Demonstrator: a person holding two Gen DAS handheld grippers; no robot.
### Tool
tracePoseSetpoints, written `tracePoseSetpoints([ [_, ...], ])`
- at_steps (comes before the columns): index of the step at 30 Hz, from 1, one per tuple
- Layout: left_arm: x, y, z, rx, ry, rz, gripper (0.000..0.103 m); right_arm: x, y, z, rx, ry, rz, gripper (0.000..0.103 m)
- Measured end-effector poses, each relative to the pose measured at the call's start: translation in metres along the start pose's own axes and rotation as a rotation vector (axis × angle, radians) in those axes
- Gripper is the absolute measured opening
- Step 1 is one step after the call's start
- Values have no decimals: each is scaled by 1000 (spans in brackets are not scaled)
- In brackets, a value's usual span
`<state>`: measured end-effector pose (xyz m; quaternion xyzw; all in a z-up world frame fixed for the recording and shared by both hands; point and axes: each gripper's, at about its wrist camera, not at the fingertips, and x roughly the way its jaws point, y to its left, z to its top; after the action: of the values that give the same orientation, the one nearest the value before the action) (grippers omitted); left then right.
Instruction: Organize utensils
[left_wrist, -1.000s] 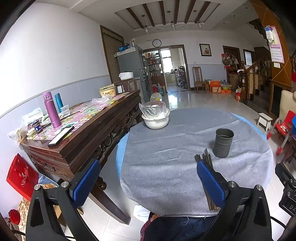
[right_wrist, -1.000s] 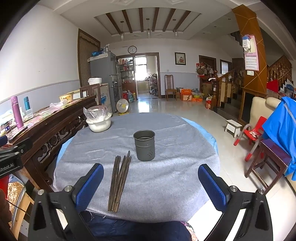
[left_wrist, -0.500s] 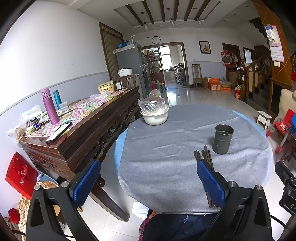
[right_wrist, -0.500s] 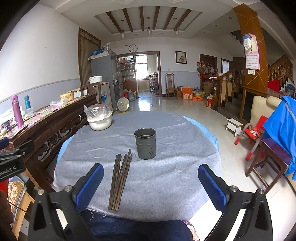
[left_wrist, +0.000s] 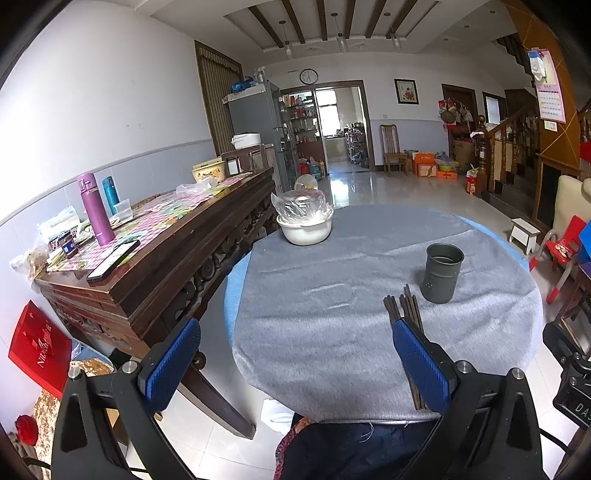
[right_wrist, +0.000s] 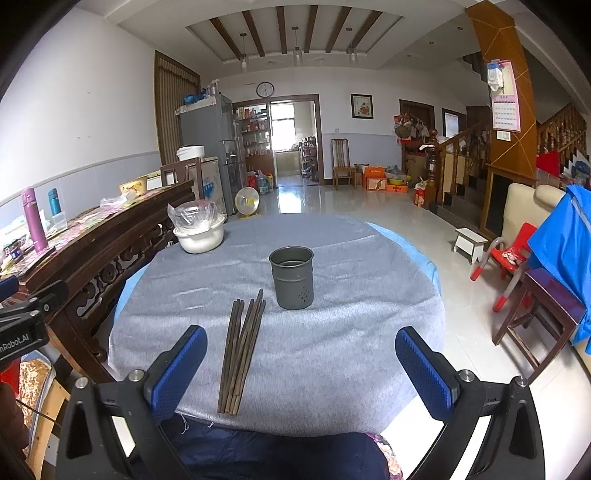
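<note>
While chopsticks (right_wrist: 242, 347) lie flat, right gripper (right_wrist: 301, 363) fingers (right_wrist: 181, 363) straddle them.

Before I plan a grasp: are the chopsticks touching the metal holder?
Apart. The right wrist view shows grey cloth between the chopsticks tips and the metal holder base.

Left tongs (left_wrist: 295, 365) drifted left, slightly back: holder (left_wrist: 442, 272), chopsticks (left_wrist: 402, 308) sit further right in view.
</note>
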<state>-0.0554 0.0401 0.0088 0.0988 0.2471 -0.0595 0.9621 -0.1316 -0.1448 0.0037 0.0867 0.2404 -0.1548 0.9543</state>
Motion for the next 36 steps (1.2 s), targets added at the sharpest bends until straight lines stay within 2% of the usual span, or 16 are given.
tracePoseSetpoints([
  [20, 3, 1, -3, -16, 17, -19, 103, 5, 5, -3, -9, 11, 8, 103],
  [29, 14, 1, -7, -17, 41, -36, 103, 21, 5, 1, -21, 35, 30, 103],
  [31, 24, 0, -6, -15, 62, -57, 103, 36, 4, 5, -26, 74, 74, 103],
  [36, 75, 3, -4, -55, 205, -183, 103, 98, -2, 13, -7, 236, 233, 103],
])
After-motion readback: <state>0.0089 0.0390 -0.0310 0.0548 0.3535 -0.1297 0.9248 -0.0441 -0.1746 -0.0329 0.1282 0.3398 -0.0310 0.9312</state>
